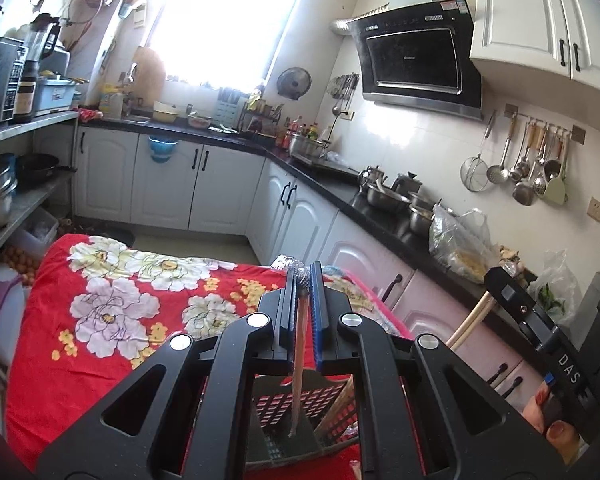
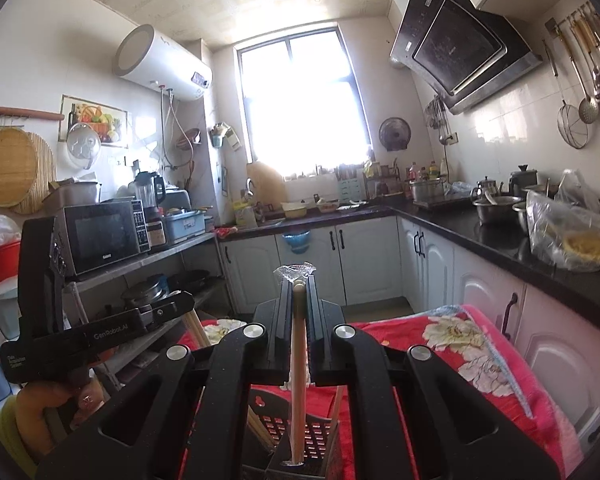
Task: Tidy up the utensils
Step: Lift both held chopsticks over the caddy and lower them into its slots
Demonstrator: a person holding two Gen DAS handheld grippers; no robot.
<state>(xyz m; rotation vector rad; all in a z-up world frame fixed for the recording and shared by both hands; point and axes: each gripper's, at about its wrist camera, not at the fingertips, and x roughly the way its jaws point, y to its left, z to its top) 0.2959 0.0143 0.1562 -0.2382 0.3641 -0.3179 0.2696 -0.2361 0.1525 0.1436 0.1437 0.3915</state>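
A lived-in kitchen fills both views: a bright window (image 2: 304, 104) at the far end, white cabinets under a dark L-shaped counter (image 1: 328, 184) crowded with steel pots and bags, a black range hood (image 1: 420, 56) on the tiled wall, ladles hanging from a rail (image 1: 536, 160), and a microwave (image 2: 104, 236) on an open shelf rack. In the foreground a desk is draped in a red floral cloth (image 1: 100, 312).

On that cloth, right under both cameras, stands a dark perforated utensil holder (image 2: 300, 436). Some wooden sticks, probably chopsticks, already lean inside it, so part of the sorting looks done.

The left tool (image 1: 302, 292) is clenched on a pale-handled utensil (image 1: 299, 360) with a dimpled metal head, its lower end hanging over a holder compartment. The right tool (image 2: 299, 280) is likewise clamped on a wooden stick (image 2: 298, 380) topped with clear wrap, its foot already down in the holder. Both pieces appear near release. Whether more utensils wait elsewhere cannot be told; none show on the visible cloth.
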